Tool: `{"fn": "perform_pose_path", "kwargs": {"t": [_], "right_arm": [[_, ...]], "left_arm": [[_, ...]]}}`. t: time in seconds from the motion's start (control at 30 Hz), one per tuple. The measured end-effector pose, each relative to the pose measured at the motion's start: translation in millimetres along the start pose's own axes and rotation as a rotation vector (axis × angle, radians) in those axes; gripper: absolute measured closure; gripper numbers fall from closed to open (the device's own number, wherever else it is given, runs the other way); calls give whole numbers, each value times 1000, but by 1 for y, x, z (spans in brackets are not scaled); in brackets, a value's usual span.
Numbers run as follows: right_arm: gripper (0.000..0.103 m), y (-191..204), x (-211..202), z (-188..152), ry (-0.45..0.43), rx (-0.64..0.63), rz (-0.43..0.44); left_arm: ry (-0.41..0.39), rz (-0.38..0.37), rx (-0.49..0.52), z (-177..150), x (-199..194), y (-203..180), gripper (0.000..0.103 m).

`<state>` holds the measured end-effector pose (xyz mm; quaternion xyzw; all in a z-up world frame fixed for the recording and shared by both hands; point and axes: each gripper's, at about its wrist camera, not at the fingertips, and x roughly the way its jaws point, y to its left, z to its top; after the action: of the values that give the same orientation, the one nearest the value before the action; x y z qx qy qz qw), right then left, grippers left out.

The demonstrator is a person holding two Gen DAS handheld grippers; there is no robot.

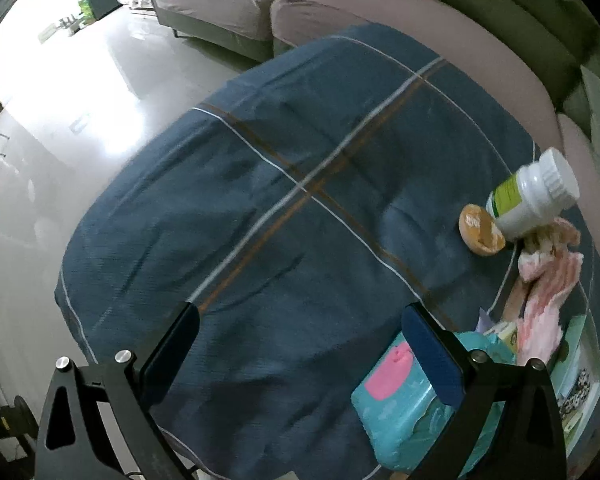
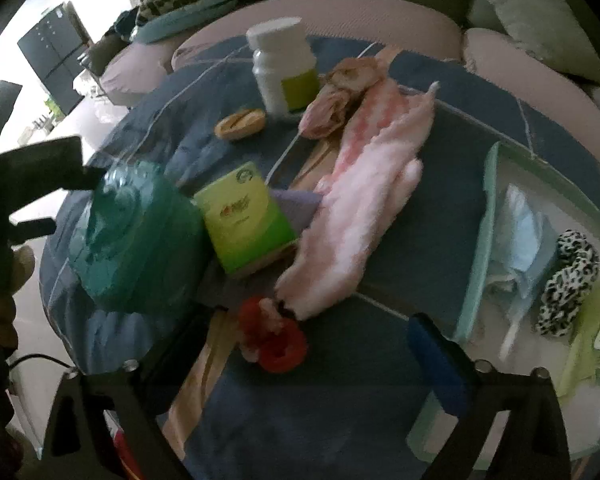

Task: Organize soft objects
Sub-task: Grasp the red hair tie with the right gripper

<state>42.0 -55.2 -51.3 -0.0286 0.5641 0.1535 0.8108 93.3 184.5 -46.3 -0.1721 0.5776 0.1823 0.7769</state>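
Where blur allows, one bottle (image 2: pixel 283 70), perhaps two scrunchies (image 2: pixel 274 340)

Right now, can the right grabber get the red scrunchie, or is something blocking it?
Probably yes. The right gripper is open, and the red scrunchie lies on the blue cloth just ahead of its fingers, uncovered. The pink fluffy sock ends close beside it, so it might get pinched too.

A home living room: beyond the tongs a sofa (image 1: pixel 452 36) with mauve seat cushions and green backs curves around a table under a blue plaid cloth (image 1: pixel 284 208), with glossy pale floor tiles (image 1: pixel 80 80) to their left.
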Motion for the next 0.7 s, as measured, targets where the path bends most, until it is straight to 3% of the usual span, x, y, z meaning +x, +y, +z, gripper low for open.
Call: {"fn": "perform_pose_path", "kwargs": {"t": [0.17, 0.27, 0.37, 0.53, 0.7], "right_arm": [[28, 1, 5, -3, 19, 14, 23], [47, 0, 6, -4, 25, 24, 48], [60, 0, 5, -4, 23, 31, 72], [73, 0, 1, -2, 8, 36, 90], [78, -2, -5, 1, -12, 47, 98]], "left_arm": [[-10, -10, 0, 1, -3, -1, 2], [-14, -12, -10, 1, -4, 1, 2], [-4, -13, -16, 1, -3, 1, 2], [-11, -16, -16, 5, -4, 0, 2], [-18, -21, -11, 5, -7, -2, 2]]}}
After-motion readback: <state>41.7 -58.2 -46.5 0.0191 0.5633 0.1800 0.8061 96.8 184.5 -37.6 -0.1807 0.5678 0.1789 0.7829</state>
